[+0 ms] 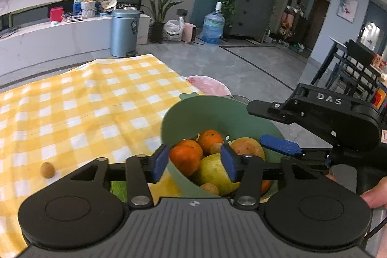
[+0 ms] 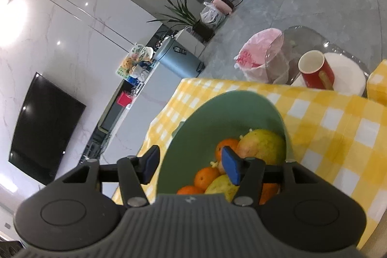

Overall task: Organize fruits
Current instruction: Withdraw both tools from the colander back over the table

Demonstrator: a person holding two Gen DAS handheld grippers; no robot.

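Observation:
A green bowl [image 1: 205, 115] [image 2: 217, 113] stands on the yellow checked cloth [image 1: 84, 100]. It holds several oranges [image 1: 185, 159] [image 2: 205, 177], two yellow-green fruits [image 1: 212, 172] [image 2: 264, 144] and small brown fruits. My left gripper [image 1: 194, 165] is open; its blue pads straddle the bowl's near rim without pressing, one outside and one over the fruit. My right gripper [image 2: 191, 167] is also open astride the rim; it enters the left wrist view from the right. One small brown fruit [image 1: 47, 169] lies alone on the cloth, left of the bowl.
A red mug [image 2: 314, 71], a white roll [image 2: 349, 79] and a clear glass vessel [image 2: 287, 50] stand beyond the cloth's far edge. A pink-lined bin [image 1: 210, 86] [image 2: 256, 55] sits on the floor beside the table. A grey pedal bin [image 1: 124, 33] stands farther back.

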